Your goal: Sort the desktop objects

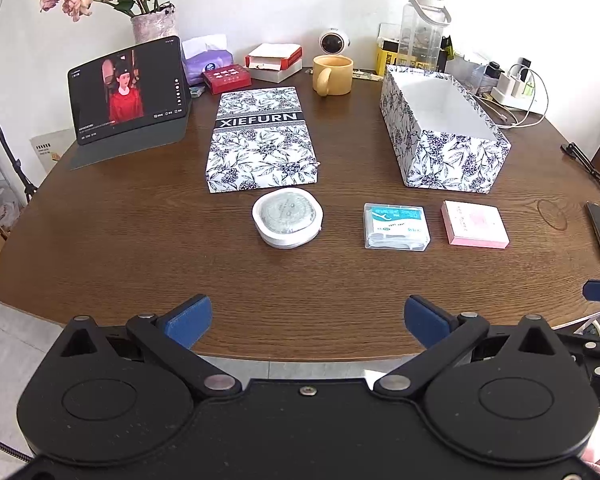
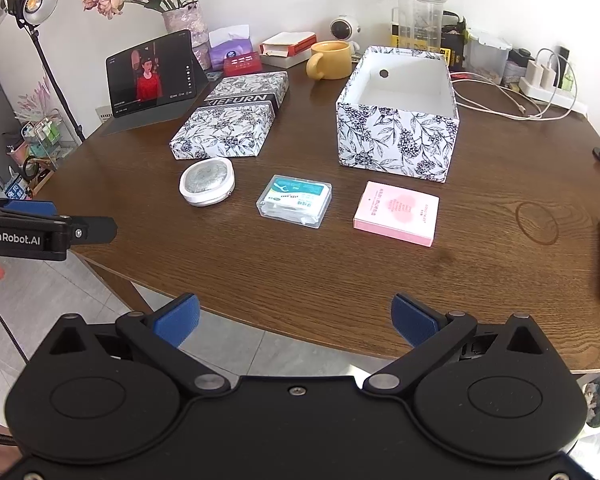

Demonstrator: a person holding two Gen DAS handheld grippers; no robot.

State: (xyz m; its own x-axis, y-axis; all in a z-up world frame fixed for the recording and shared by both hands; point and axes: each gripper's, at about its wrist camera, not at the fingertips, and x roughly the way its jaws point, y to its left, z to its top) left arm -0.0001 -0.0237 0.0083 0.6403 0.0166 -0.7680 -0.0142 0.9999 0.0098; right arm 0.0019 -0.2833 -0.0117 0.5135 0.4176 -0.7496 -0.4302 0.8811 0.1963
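Both the left hand-held gripper [image 1: 308,318] and right hand-held gripper [image 2: 296,316] hung wide apart, holding nothing, near the worktop [image 2: 300,272] edge, while the round case [image 2: 207,181], floss box [image 2: 294,200] and pink pad [image 2: 396,213] lay in a row before the open floral box [image 2: 398,142], which looked empty.

Bright, even daylight; white wall [image 1: 300,4] near overexposed, top right washed out. Lit round studio lamp on black stand [image 2: 36,0] glows warm at left. Soft sheen on brown wooden tabletop [image 1: 140,240]; shadows faint. Strong fisheye bending, dark vignette in corners. Focus sharp throughout.
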